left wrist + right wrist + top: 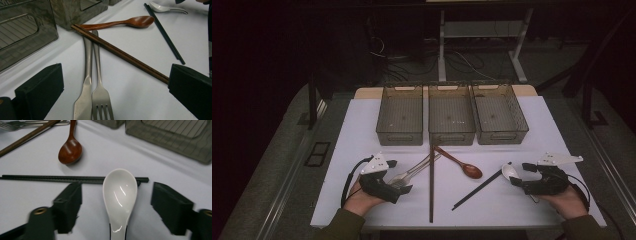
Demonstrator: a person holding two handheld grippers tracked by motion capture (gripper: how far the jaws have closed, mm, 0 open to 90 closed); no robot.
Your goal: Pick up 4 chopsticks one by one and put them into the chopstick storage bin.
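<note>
My right gripper (116, 197) stands wide around the white spoon (120, 195), pads clear of it; the spoon's bowl rests on the tip of the black chopsticks (62, 179), near the wooden spoon (70, 150). My left gripper (110, 87) gapes wide over the knife (85, 87) and fork (100, 92), beyond that wooden spoon.

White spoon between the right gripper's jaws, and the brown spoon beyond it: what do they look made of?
The white spoon with the deep bowl looks like glazed ceramic, possibly melamine: sharp bright glints on a smooth white surface. The reddish-brown spoon looks like lacquered wood: warm colour with a soft sheen; no grain is clear, so plastic stays possible.
</note>
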